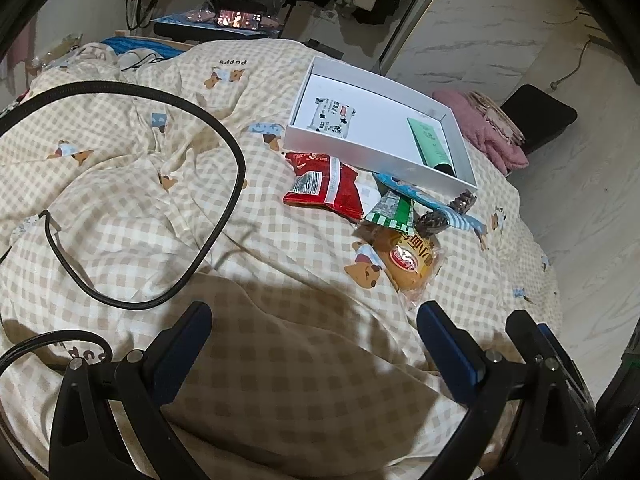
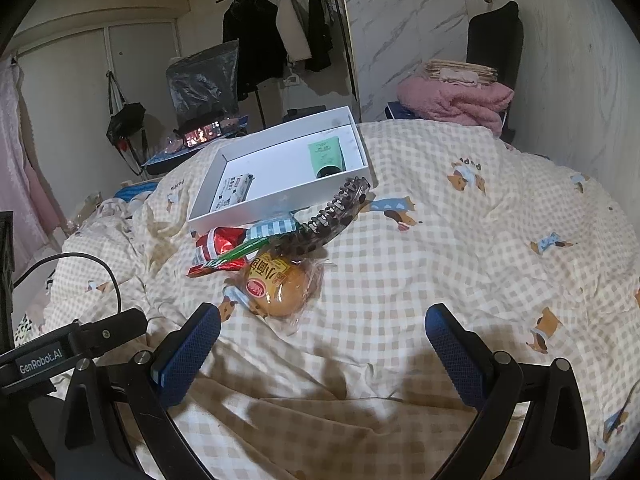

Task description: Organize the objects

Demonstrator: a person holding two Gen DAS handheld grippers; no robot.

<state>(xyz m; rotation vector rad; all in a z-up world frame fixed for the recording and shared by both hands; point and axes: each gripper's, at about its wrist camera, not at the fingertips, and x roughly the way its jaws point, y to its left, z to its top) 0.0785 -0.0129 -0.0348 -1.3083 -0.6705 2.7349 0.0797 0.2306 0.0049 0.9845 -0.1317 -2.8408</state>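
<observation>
A white box (image 1: 372, 156) (image 2: 280, 196) lies on the checked bed cover and holds a green tube (image 1: 430, 142) (image 2: 326, 156) and a small white packet (image 1: 332, 117) (image 2: 234, 192). In front of it lies a heap of snacks: a red packet (image 1: 324, 188) (image 2: 216, 246), a green-and-white wrapper (image 1: 390, 210), a blue striped wrapper (image 2: 274, 227), a dark hair claw (image 2: 340, 210) and a wrapped bun (image 1: 412, 258) (image 2: 276, 286). My left gripper (image 1: 314, 320) is open above bare cover, left of the bun. My right gripper (image 2: 322, 324) is open just short of the bun.
A thick black cable (image 1: 216, 216) loops across the cover on the left. A pink blanket (image 2: 452, 102) and a black chair (image 2: 496, 40) stand past the bed's far right. A lit phone (image 1: 238, 19), a dark bag and hanging clothes (image 2: 256, 40) are behind the bed.
</observation>
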